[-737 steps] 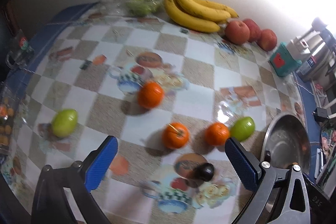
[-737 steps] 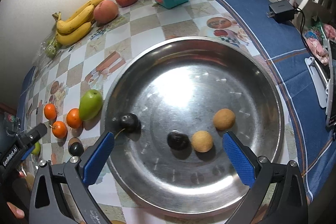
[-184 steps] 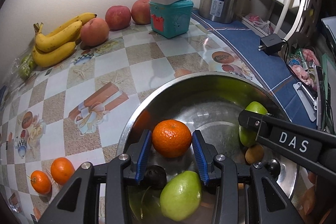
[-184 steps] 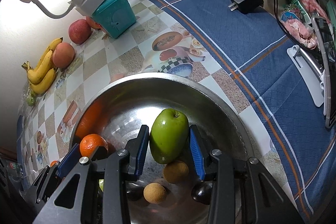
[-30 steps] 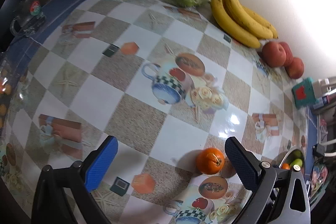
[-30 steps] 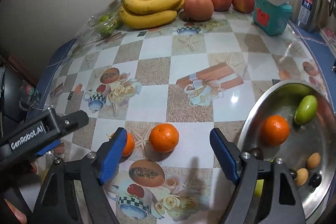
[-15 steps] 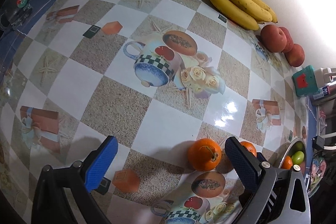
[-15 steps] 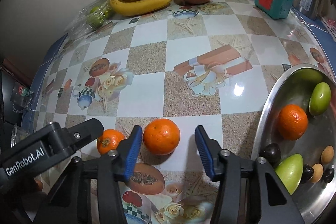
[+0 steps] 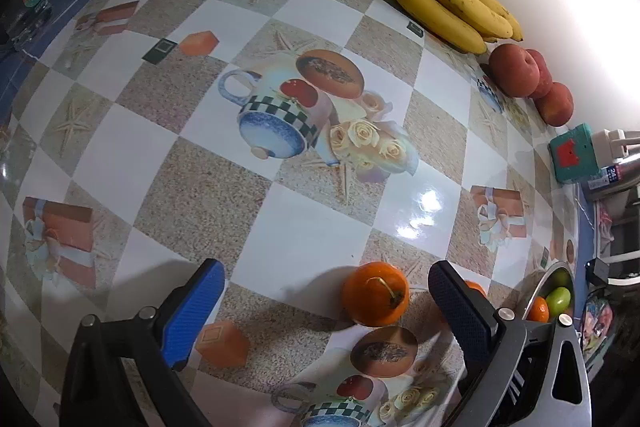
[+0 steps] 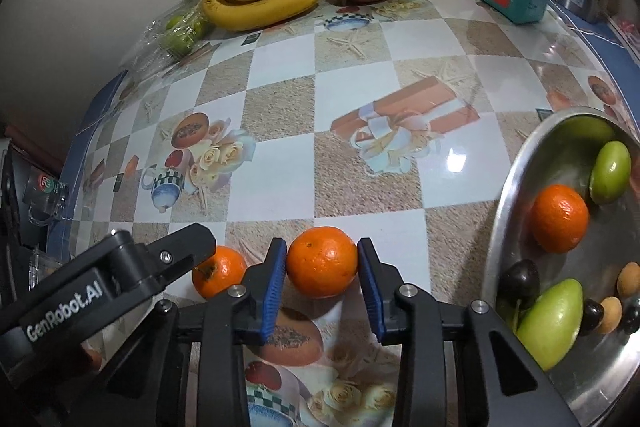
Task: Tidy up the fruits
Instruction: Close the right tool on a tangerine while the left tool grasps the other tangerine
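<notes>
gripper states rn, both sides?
Left gripper: open, jaws wide, stemmed orange between them but untouched.
Right gripper: closed on the other orange, on the tablecloth.

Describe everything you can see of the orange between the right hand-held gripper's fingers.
The orange is round, bright, with dimpled, glossy peel and no stem showing. It sits on the patterned tablecloth, with the right hand-held gripper closed on its sides, blue pads against the peel. A second orange lies just left; the metal bowl is right.

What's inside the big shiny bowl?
The bowl holds an orange, two green fruits, some dark round ones and small tan ones. Its right part is out of view.
</notes>
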Tool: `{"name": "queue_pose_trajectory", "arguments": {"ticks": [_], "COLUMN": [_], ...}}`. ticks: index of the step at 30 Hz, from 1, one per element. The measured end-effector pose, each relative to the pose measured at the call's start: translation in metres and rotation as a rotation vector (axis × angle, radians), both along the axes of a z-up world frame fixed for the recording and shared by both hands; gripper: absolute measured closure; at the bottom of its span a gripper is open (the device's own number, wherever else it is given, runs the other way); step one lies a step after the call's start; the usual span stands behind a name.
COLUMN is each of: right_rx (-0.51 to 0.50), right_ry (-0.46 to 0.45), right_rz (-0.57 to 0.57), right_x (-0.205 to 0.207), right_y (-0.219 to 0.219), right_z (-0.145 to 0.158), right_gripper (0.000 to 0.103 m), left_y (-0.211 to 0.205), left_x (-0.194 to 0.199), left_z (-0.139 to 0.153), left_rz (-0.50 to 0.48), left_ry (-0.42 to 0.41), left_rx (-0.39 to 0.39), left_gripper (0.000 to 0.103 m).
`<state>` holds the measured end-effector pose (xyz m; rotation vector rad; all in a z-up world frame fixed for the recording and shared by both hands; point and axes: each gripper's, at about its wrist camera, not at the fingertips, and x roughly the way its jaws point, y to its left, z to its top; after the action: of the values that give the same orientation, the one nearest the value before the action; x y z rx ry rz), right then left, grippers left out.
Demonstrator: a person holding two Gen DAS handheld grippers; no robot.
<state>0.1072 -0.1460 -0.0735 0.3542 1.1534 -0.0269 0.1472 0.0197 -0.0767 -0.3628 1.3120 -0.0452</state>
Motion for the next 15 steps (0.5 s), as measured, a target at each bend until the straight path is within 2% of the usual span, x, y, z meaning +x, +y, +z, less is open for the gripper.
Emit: {"name": "queue_pose_trajectory", "arguments": {"ticks": [12,15], "right_rx": [-0.050,-0.052], "right_ry": [0.030,0.023], "right_rz": [-0.024,-0.023], "right_x": [-0.020,-0.024], "right_y": [-0.016,-0.018], "right_z": [0.018,0.022], "right_gripper": [0.066,0.066], "left_y": [-0.012,-0.016], "left_x": [0.001,0.000], "left_z": [-0.005,-0.002], "left_rz": [-0.042,-0.061], "left_ry": [0.013,0.004], "left_rx": [0.072,0.068], "left_gripper": [0.002,0.013]}}
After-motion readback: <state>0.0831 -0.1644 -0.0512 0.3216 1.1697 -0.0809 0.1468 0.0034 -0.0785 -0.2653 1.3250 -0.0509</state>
